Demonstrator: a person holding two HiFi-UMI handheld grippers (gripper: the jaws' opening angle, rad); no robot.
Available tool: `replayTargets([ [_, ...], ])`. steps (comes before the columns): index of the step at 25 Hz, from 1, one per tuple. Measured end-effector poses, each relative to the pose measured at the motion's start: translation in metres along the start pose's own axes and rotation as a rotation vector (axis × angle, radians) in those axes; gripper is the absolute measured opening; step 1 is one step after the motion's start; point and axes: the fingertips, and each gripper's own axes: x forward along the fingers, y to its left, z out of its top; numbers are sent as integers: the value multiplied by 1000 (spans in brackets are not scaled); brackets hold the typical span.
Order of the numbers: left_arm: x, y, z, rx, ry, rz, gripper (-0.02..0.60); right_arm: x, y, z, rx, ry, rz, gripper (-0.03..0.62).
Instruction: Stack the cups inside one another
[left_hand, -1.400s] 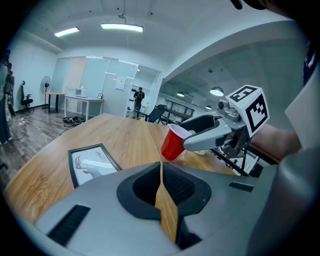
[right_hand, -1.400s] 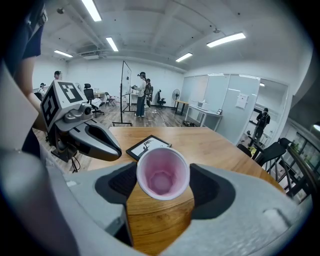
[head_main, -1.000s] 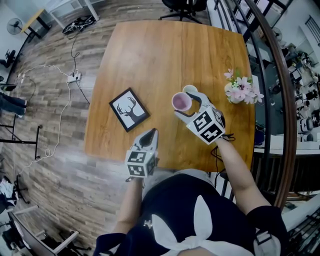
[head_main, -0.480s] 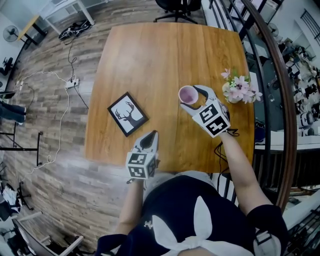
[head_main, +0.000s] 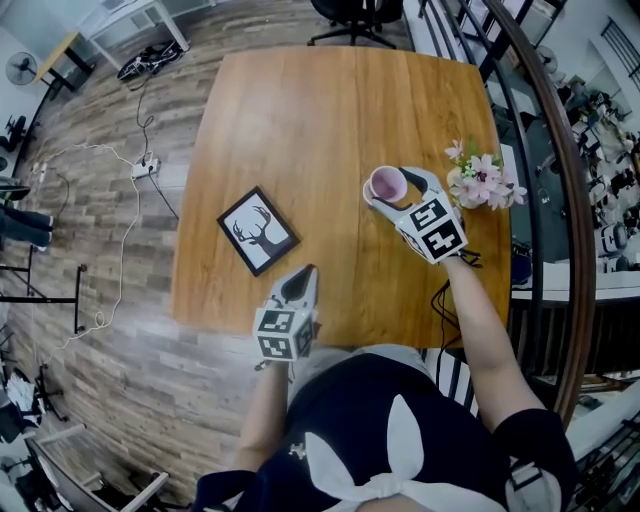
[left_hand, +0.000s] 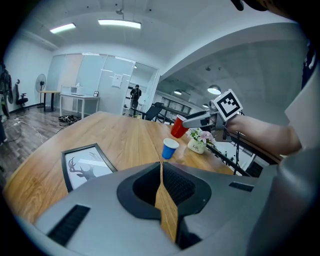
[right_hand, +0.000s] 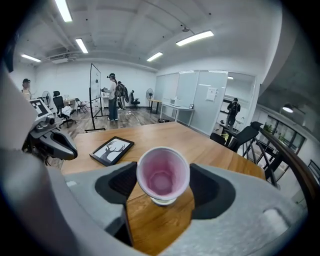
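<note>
I have the red plastic cup (right_hand: 163, 175) clamped between the jaws of the right gripper (head_main: 392, 190). It is lifted clear of the wooden bench (head_main: 300, 120). Its mouth faces that gripper's camera, and its smooth, pinkish-white inside is empty down to a faceted base. From the left gripper view it hangs tilted, just above and beyond the blue cup (left_hand: 170, 148). That cup stands upright on the bench with its white rim up; I cannot tell what it holds.

In the head view, a small white pot of pink flowers (head_main: 480, 182) sits at 3 o'clock of the red cup. At 8 o'clock a black-framed deer picture (head_main: 258, 230) lies flat. My left gripper (head_main: 299, 282) hovers at 7 o'clock by the near edge, jaws pinched together on nothing.
</note>
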Motion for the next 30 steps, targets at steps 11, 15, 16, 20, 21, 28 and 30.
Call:
replayTargets([
  [11, -5, 12, 2, -10, -9, 29, 29, 32, -3, -27, 41, 94, 10, 328],
  [15, -5, 14, -7, -14, 12, 20, 29, 40, -2, -36, 55, 123, 15, 328],
  [16, -6, 15, -8, -15, 12, 21, 29, 42, -1, -38, 61, 129, 17, 328],
  [20, -6, 18, -7, -22, 9, 26, 29, 50, -1, -45, 79, 150, 28, 330],
  [21, -5, 19, -8, -23, 9, 27, 29, 51, -1, -47, 81, 153, 30, 330],
  [28, -9, 21, 1, -36, -13, 49, 29, 55, -2, -52, 107, 168, 29, 345],
  [30, -8, 21, -4, -32, -1, 37, 29, 54, -3, -52, 117, 156, 21, 345],
])
